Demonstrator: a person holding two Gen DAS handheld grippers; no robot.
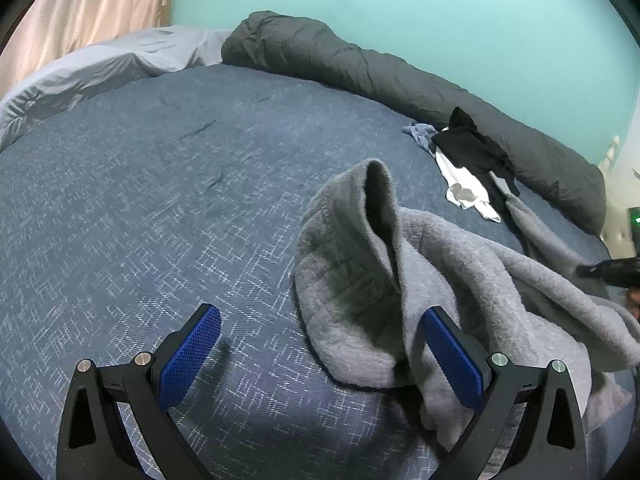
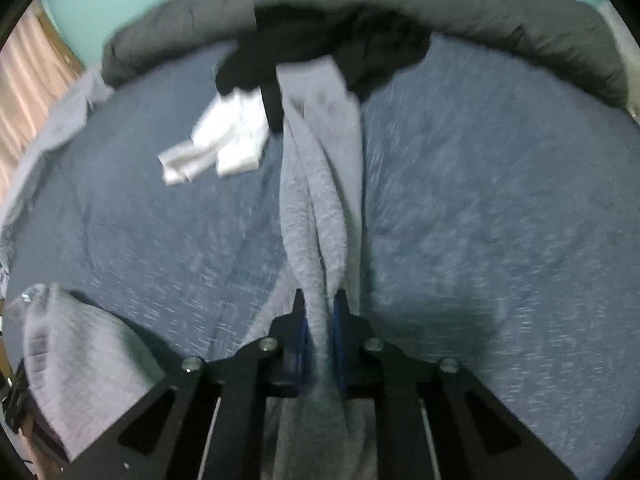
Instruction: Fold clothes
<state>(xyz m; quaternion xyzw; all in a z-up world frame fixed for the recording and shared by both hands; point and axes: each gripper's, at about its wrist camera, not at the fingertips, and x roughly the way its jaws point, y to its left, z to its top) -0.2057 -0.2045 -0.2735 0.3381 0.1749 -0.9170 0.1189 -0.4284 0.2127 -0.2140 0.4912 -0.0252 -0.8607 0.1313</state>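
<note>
Fleece pinched tight in the right tool (image 2: 320, 312): jaws clamped on a twisted strand of the grey garment (image 2: 320, 184), which lies bunched on the bed (image 1: 140, 200). Left tool (image 1: 320, 356) spread wide, holding nothing. Beyond, white (image 2: 224, 144) and black clothes (image 2: 320, 44) wait crumpled. Folding has barely started, I'd say.

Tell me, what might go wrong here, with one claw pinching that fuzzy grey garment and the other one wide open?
1. The right gripper pinches only a narrow bunched strip of the grey garment; a pull could slip it free.
2. The garment's far end lies against the black clothes and white clothes, so dragging may pull those along.
3. The left gripper is open with a fold beside one pad; closing now could grab a crumpled layer.
</note>
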